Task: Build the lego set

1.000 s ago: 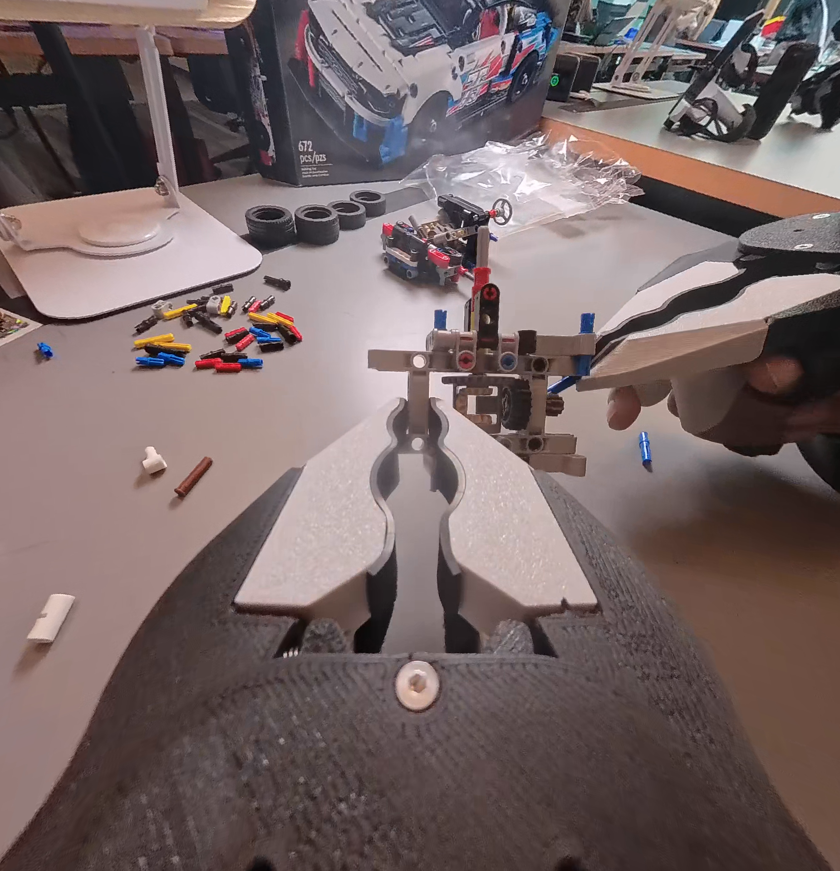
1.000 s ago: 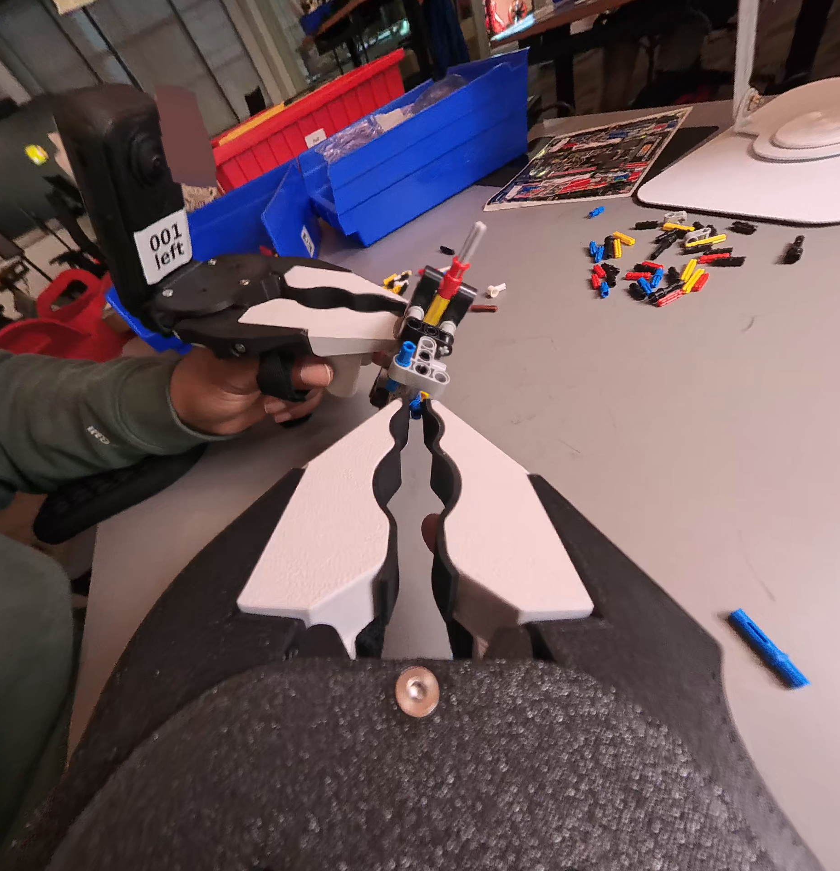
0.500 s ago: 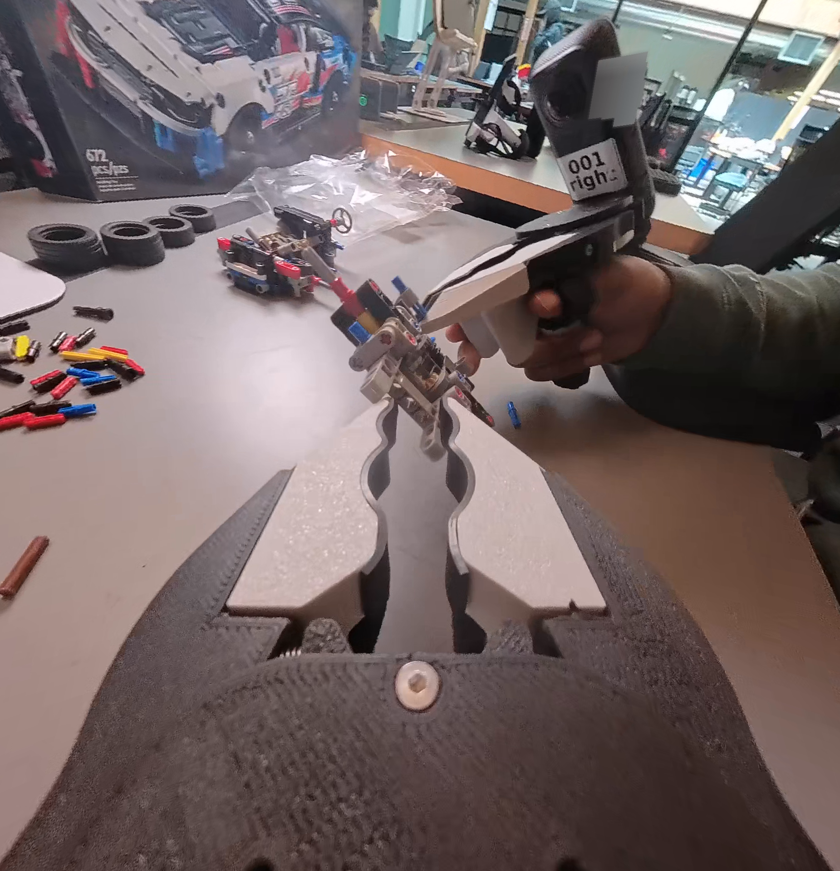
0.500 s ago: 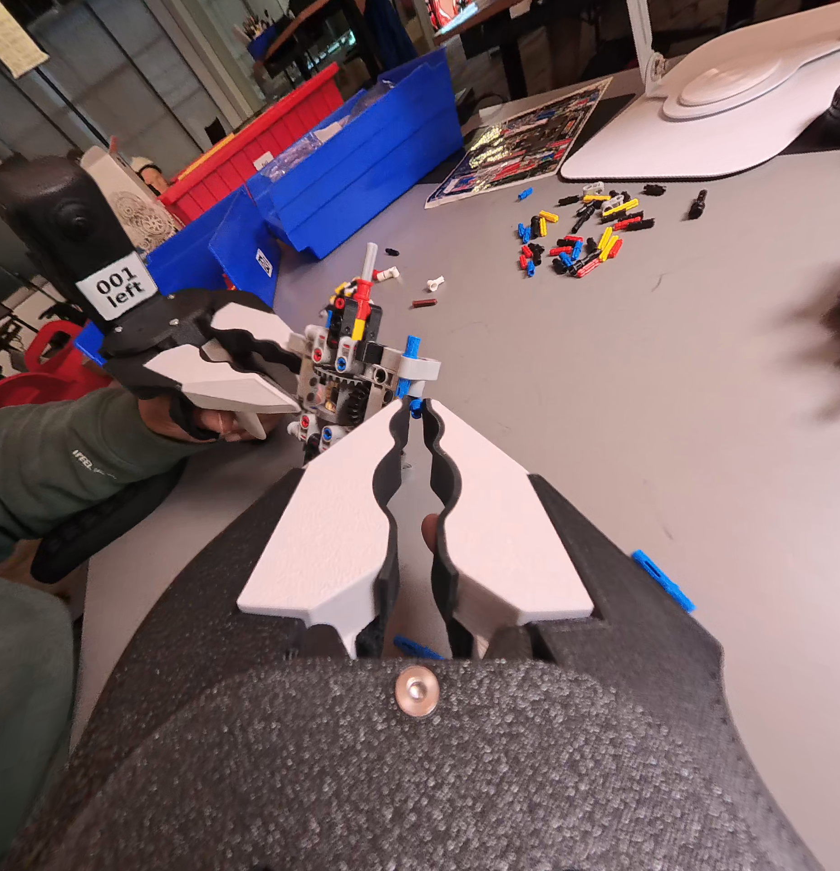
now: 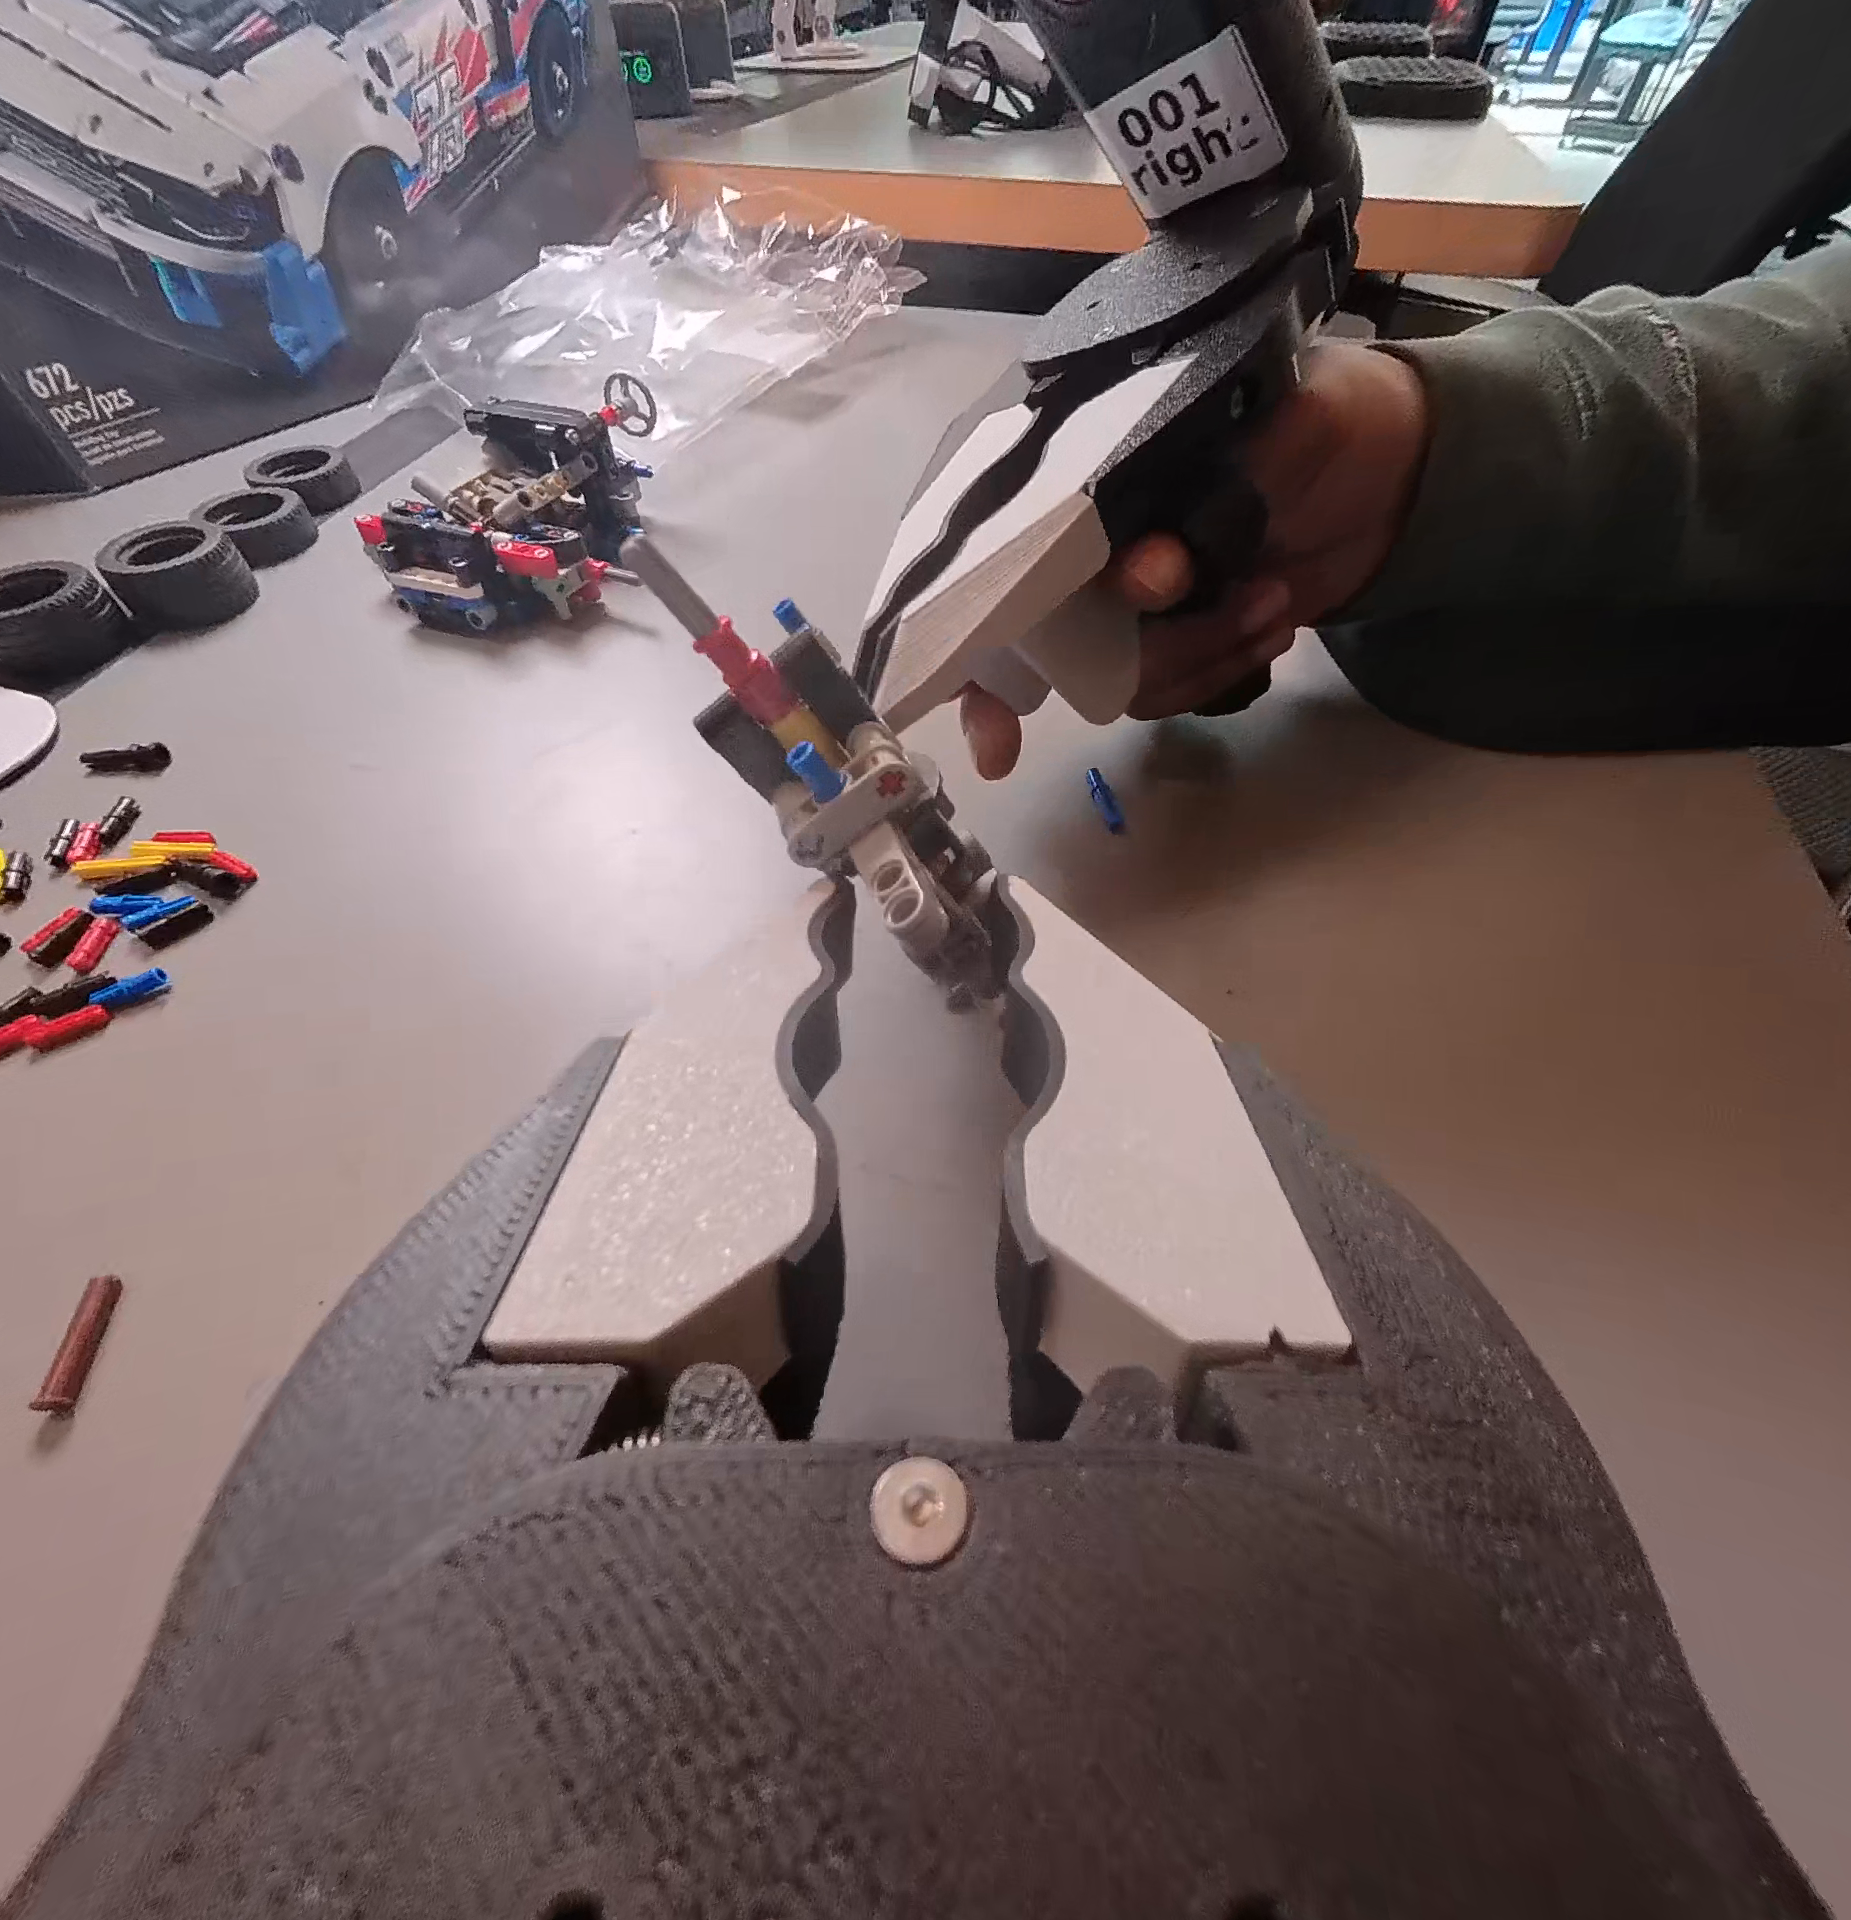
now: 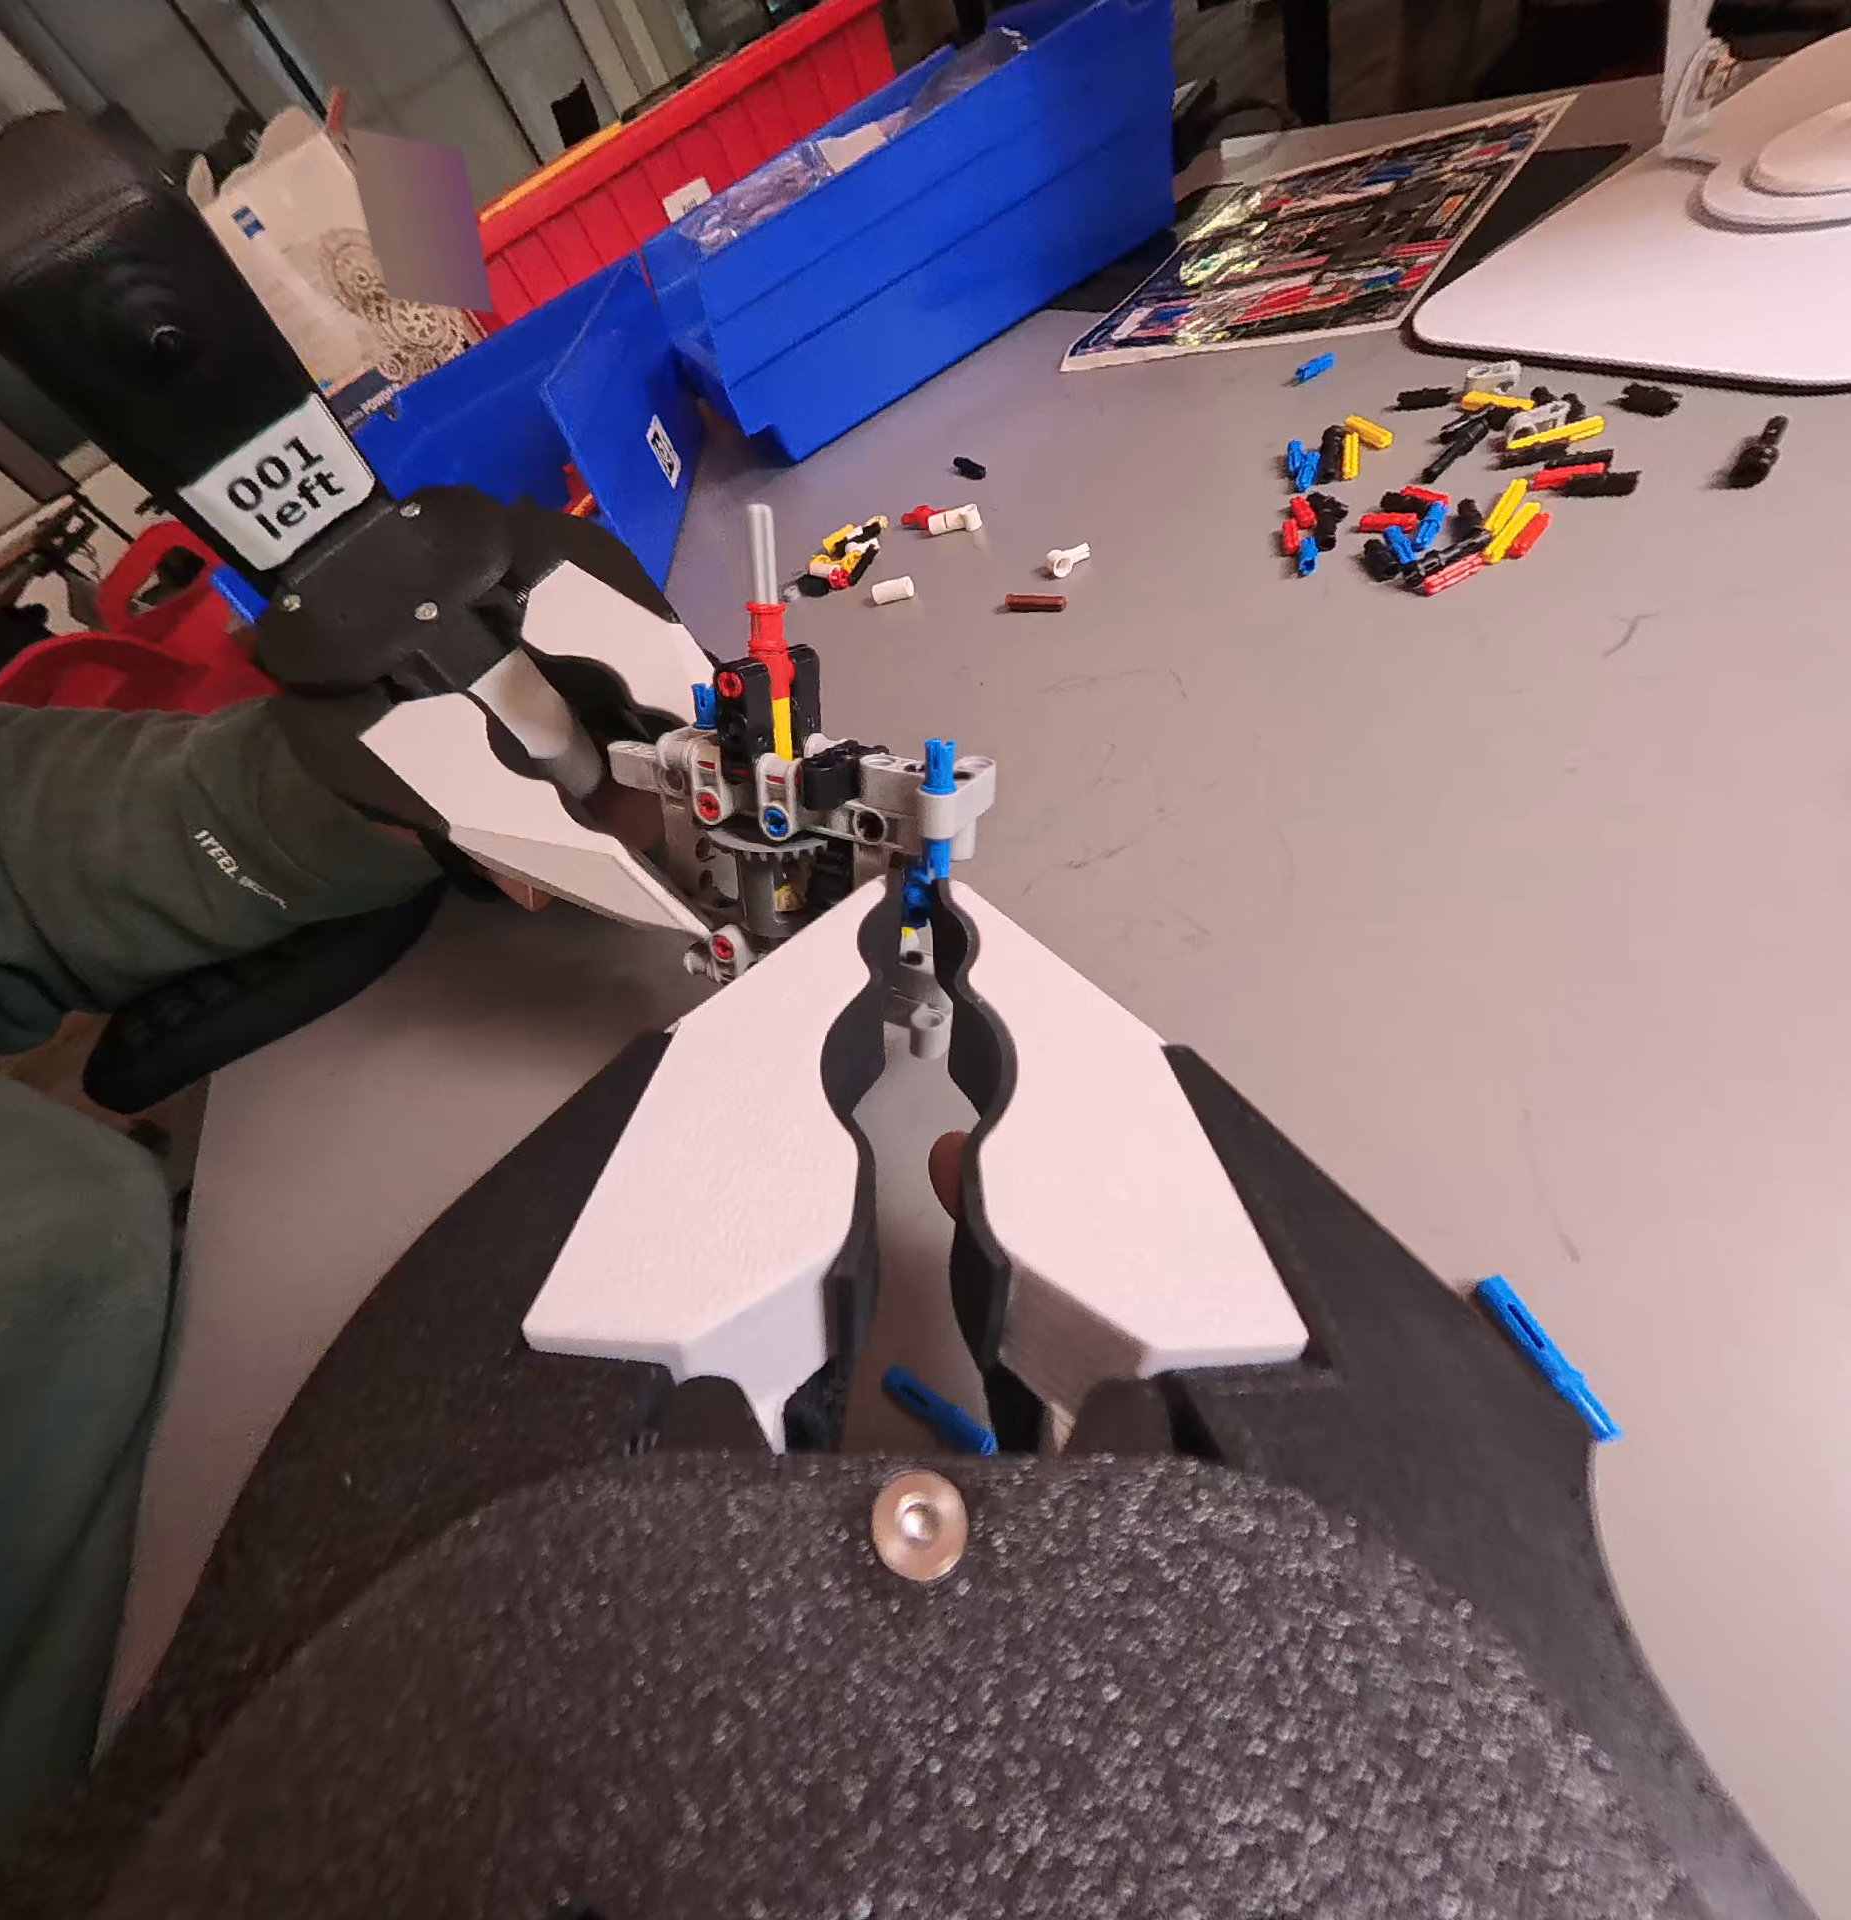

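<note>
Tabletop (image 5: pixel 485 935): you are working over a plain grey surface, scuffed in places.
Model (image 6: pixel 796 790): you are holding a small brick assembly up off the tabletop, between your two tools.
Right tongs (image 6: pixel 916 904): you are keeping them together, clamped on a blue pin at the model's right end.
Left tongs (image 5: pixel 916 904): you are holding them apart, the model's lower end sitting between the tips; whether either tip is touching it, you cannot tell.
Loose parts (image 6: pixel 1440 499): small pins in several colours are lying scattered on the tabletop beyond the model.
Tyres (image 5: pixel 162 551): four are sitting in a row beside a boxed set (image 5: pixel 277 208).
Bins (image 6: pixel 900 229): blue and red ones are standing along the far edge.
Room: more tables are standing behind.
</note>
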Motion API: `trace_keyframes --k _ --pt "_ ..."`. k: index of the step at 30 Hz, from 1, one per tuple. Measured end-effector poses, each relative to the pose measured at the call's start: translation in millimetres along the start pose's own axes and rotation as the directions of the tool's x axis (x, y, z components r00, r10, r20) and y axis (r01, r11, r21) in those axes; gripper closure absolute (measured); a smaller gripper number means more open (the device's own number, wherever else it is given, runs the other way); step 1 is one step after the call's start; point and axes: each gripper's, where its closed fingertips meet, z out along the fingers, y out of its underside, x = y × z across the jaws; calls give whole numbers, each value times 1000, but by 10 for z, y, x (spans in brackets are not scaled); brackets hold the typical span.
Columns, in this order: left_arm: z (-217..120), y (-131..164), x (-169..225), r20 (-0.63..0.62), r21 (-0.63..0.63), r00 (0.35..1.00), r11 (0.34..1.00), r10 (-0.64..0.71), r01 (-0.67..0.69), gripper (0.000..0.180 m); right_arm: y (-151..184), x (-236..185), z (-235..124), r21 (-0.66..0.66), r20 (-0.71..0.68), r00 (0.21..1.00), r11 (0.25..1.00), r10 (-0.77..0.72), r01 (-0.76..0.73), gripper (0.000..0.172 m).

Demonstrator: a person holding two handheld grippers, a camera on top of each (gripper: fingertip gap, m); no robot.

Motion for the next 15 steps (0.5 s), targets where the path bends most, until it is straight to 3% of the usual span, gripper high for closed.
trace_keyframes --k 6,11,15 --pt "8 -46 -17 39 29 998 998 -55 53 152 -70 -37 -28 38 5 999 998 -47 46 168" --pt "29 -72 -41 -10 56 976 974 -219 219 135 -56 -178 3 40 58 994 995 -90 87 168" --pt "36 -84 25 -70 55 967 967 -244 248 145 -17 -320 47 35 100 985 990 -138 135 169"
